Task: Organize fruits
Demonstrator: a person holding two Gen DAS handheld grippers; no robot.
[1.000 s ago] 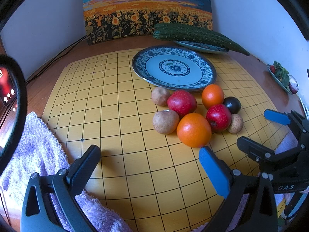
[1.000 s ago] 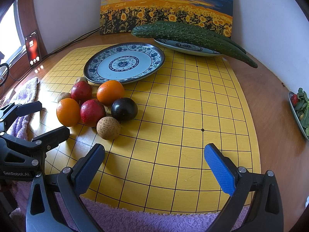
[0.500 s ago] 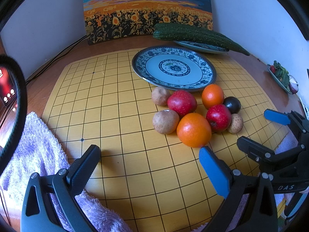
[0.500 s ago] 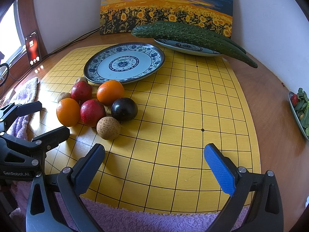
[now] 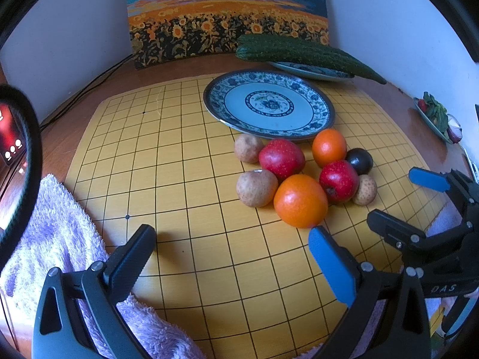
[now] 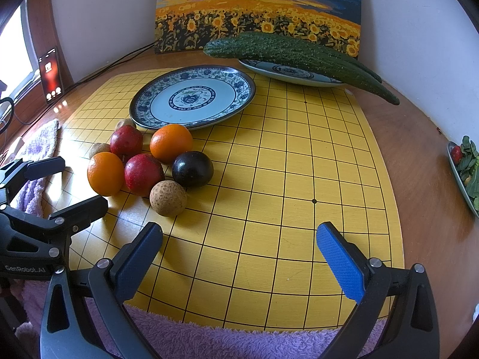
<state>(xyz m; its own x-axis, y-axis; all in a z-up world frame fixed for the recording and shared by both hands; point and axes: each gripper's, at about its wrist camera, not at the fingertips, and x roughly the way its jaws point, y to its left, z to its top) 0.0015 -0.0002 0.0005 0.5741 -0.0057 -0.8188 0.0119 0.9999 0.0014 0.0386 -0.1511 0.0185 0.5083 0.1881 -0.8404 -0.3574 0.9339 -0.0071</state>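
A cluster of fruit lies on the yellow grid board (image 5: 167,161) just in front of an empty blue-patterned plate (image 5: 314,101) (image 6: 239,89). It holds two oranges (image 5: 300,200) (image 6: 171,143), two red apples (image 5: 281,158) (image 6: 143,174), a dark plum (image 6: 192,168) (image 5: 359,160) and brown round fruits (image 6: 168,198) (image 5: 256,187). My left gripper (image 5: 233,257) is open, low over the board, short of the big orange. My right gripper (image 6: 239,245) is open too, right of the pile, nothing between its fingers.
A long green cucumber (image 6: 299,56) rests on a second plate (image 6: 287,73) at the back, before a sunflower painting (image 6: 257,9). Purple towels (image 5: 60,239) (image 6: 209,341) lie at the near edge. A dish of greens (image 6: 467,170) sits far right; a phone (image 6: 50,74) stands left.
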